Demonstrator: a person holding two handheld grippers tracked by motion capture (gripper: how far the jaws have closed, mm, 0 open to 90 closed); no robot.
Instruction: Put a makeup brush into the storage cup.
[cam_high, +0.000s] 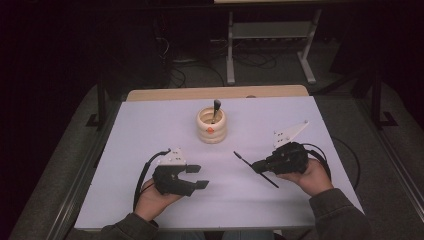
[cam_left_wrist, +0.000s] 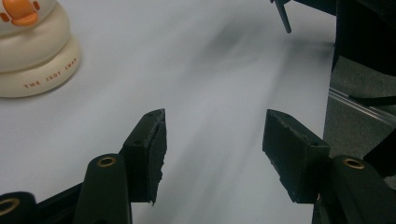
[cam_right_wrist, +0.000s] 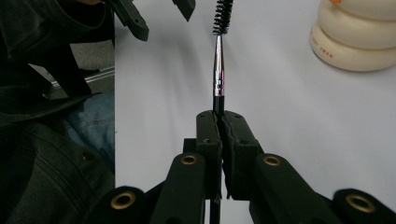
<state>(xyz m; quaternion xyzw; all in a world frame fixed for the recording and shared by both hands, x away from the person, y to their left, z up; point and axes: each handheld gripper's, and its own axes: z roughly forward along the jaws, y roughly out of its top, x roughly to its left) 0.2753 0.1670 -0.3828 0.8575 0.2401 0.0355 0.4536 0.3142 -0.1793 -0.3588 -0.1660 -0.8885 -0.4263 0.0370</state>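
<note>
A thin black brush (cam_high: 254, 169) with a spiral bristle tip (cam_right_wrist: 222, 16) is clamped between the pads of my right gripper (cam_right_wrist: 220, 122), which is shut on its metal handle (cam_right_wrist: 218, 70); the bristle end points left toward my left gripper (cam_high: 199, 176). That left gripper stands open above the white tabletop with nothing between its pads (cam_left_wrist: 154, 144). A cream ringed holder (cam_high: 211, 124) with an orange duck mark stands mid-table, holding one dark brush (cam_high: 216, 107). It appears at the upper left in the left gripper view (cam_left_wrist: 32, 51) and at the upper right in the right gripper view (cam_right_wrist: 357, 37).
The white tabletop (cam_high: 150, 130) ends in a wooden strip at the far edge (cam_high: 215, 93). Beyond it are a grey metal stand (cam_high: 270, 45) and cables on a dark floor. The table's side edge and a metal rail (cam_left_wrist: 359, 105) lie right of my left gripper.
</note>
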